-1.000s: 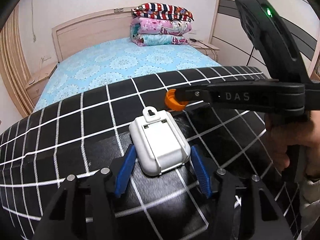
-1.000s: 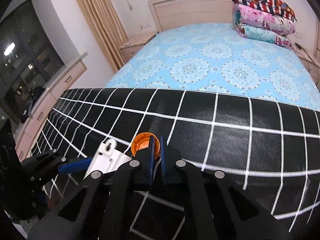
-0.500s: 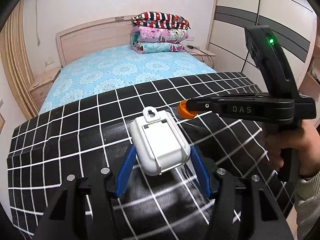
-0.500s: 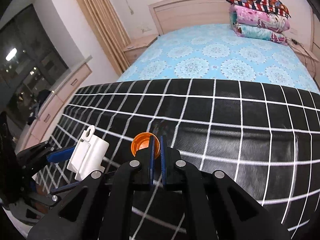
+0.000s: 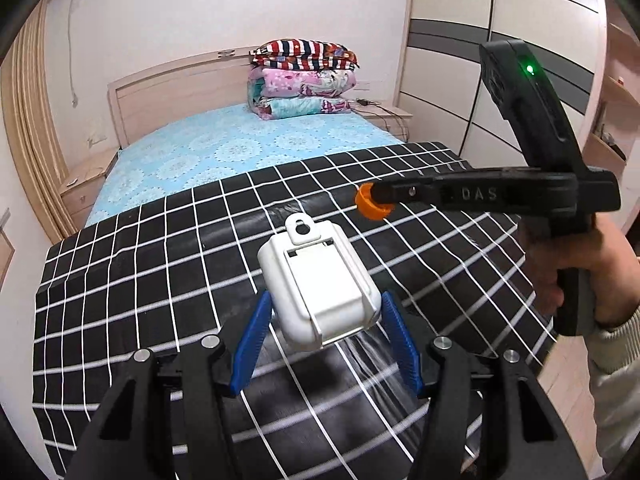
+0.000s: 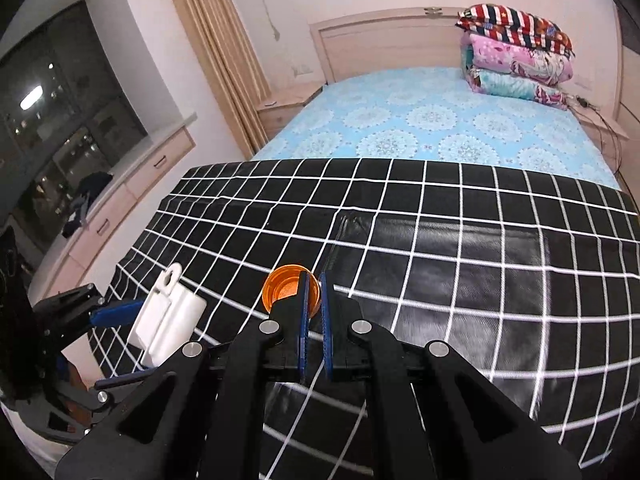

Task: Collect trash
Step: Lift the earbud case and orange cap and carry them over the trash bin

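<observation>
My left gripper (image 5: 325, 312) is shut on a white plastic case (image 5: 318, 284) with a hanging tab, held above the black grid blanket (image 5: 160, 280). The case also shows in the right wrist view (image 6: 168, 320), with the left gripper (image 6: 120, 316) around it. My right gripper (image 6: 314, 280) is shut on the rim of an orange bottle cap (image 6: 286, 290), held in the air. In the left wrist view the right gripper (image 5: 380, 196) reaches in from the right with the cap (image 5: 370, 202) at its tip.
The blanket covers the foot of a bed with a blue patterned sheet (image 5: 240, 148). Folded quilts (image 5: 304, 80) are stacked at the headboard. Nightstands flank the bed. A wardrobe (image 5: 460, 80) stands on the right, a window bench with drawers (image 6: 120, 200) on the left.
Both grippers have lifted and pulled back from the blanket, each still holding its item. More of the bed and room shows now.
</observation>
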Demonstrator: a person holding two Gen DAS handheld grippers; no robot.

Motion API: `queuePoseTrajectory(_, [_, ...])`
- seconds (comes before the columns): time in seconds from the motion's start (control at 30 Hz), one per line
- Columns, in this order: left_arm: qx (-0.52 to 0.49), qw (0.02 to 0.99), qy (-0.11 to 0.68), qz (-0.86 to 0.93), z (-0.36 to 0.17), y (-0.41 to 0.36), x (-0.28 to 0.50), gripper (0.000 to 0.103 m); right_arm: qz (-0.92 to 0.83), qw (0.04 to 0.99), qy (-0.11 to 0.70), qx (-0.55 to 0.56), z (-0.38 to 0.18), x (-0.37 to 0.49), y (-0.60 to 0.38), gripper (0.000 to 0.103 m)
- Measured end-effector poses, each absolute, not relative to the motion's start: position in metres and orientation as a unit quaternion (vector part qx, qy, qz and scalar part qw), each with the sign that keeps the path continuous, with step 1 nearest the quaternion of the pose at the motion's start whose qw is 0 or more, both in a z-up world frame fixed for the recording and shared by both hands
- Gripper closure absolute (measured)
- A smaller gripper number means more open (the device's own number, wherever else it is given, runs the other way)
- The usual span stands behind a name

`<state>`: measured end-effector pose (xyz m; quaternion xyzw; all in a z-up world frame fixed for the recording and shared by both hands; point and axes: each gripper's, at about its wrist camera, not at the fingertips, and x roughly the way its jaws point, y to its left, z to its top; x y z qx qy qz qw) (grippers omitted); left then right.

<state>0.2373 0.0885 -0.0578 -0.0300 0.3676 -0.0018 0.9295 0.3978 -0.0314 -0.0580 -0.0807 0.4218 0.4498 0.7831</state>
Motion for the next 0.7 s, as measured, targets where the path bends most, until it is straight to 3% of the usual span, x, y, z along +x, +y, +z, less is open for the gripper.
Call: queuePoseTrajectory(0.7, [-0.032, 0.936, 0.351, -0.017, -0.054, 0.045, 0.129, 0.048, 0.449, 0.797, 0.394, -0.091, -0.039, 0.293, -0.098, 0.097])
